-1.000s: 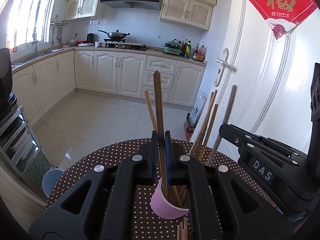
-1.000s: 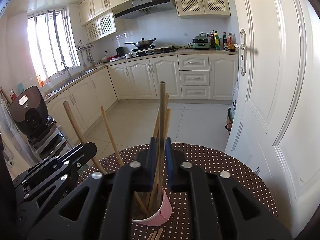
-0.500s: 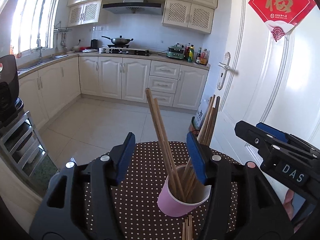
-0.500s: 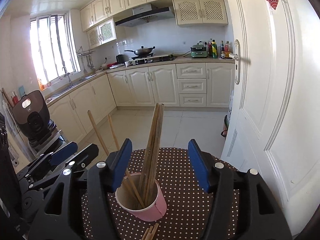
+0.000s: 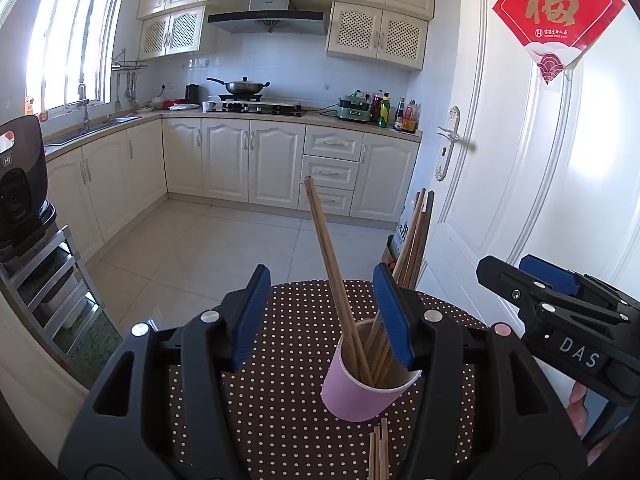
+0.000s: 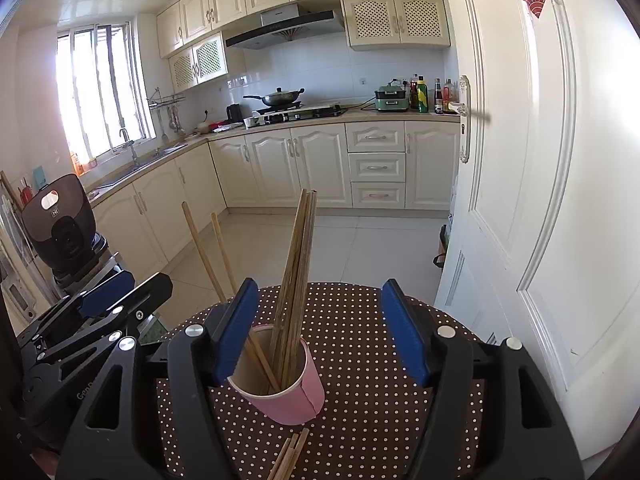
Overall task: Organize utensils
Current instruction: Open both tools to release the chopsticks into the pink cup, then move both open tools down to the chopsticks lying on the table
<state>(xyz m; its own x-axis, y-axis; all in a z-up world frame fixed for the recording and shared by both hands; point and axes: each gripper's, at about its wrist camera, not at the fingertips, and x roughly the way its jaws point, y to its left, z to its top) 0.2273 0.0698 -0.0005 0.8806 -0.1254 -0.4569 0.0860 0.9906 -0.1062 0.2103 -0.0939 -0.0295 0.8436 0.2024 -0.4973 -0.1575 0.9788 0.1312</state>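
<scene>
Left gripper (image 5: 320, 314) stands spread and holds nothing; the pink cup (image 5: 366, 384) of chopsticks (image 5: 334, 272) sits just ahead on the dotted desk (image 5: 288, 392), toward its right finger. Right gripper (image 6: 322, 330) (jaws opening) grips nothing, the cup toward its left finger. Loose chopsticks (image 6: 290, 456) lie nearer than the cup.
</scene>
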